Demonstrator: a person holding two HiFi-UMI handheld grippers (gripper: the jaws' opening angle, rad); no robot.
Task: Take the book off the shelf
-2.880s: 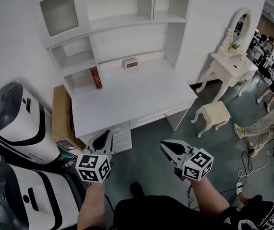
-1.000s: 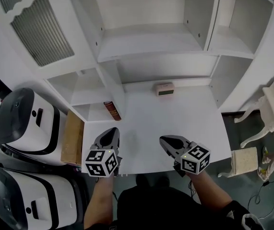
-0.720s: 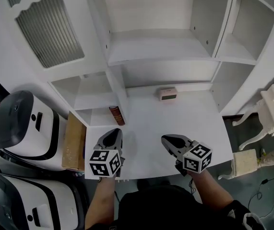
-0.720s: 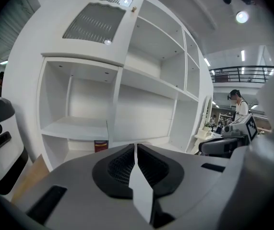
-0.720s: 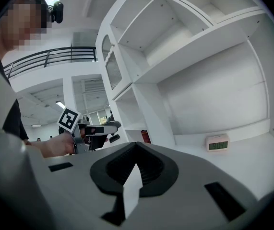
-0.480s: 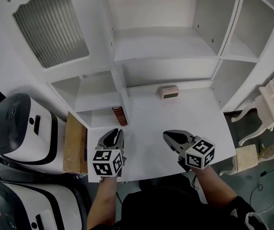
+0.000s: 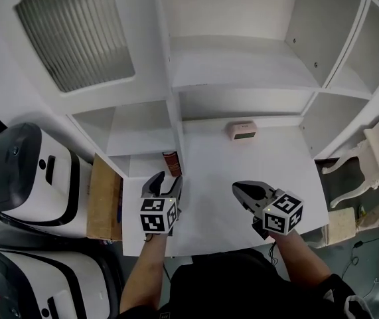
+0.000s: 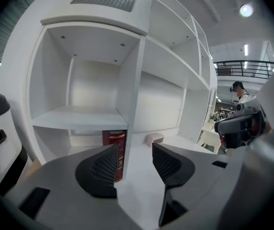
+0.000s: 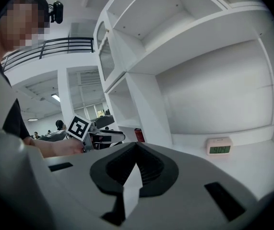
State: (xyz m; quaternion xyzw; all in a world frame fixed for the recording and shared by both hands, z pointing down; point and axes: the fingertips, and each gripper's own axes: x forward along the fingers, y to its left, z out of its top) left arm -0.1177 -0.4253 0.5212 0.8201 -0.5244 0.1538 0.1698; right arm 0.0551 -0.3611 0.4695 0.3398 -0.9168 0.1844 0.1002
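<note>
Since the dark red, gold-banded hardback book (image 7: 171, 163) stands upright in the lowest left cubby of the white wooden shelf unit (image 7: 143, 128), tight against the divider, the left tool (image 7: 168, 178) is the nearer one. Its jaws are opening with nothing between them. The book lies just ahead, slightly left of the gap (long axis vertical). The right tool (image 7: 245, 193) is pinched together, empty, over the white bench (image 7: 242, 165).
</note>
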